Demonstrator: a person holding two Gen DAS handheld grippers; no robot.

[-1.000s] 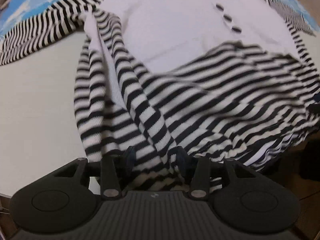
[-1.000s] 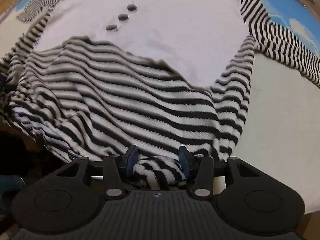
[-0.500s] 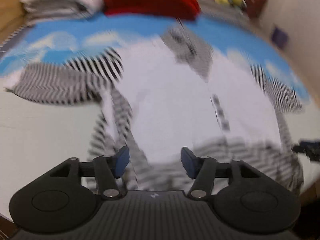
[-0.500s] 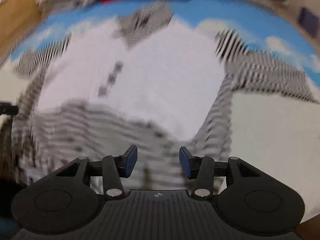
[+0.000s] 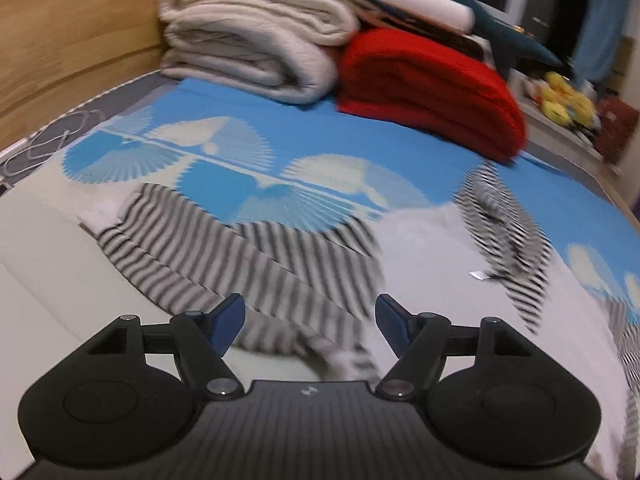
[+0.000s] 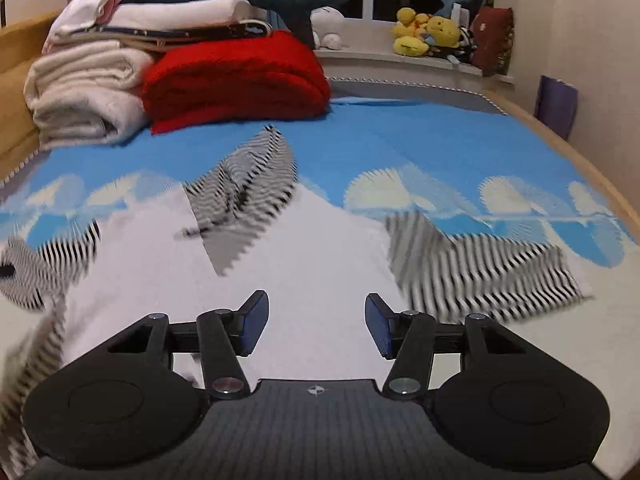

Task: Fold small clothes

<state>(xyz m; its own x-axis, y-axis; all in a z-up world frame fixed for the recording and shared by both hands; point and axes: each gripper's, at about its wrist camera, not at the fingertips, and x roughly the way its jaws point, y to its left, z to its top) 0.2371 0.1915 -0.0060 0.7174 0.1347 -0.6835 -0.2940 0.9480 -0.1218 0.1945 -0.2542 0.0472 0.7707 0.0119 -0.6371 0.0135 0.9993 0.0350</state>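
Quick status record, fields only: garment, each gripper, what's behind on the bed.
garment: striped sweater lying flat on the bed sheet, white body facing the cameras, collar toward the far end
left sleeve: spread out sideways
right sleeve: spread out sideways
left gripper: open, nothing between the jaws, which have just been opening
right gripper: open, nothing held, jaws have just been opening
behind: red blanket, folded cream blanket, plush toys on the sill

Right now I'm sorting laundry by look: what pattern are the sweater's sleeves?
Black-and-white stripes on the sleeves; the sweater body is plain white. Clearest in the right wrist view.
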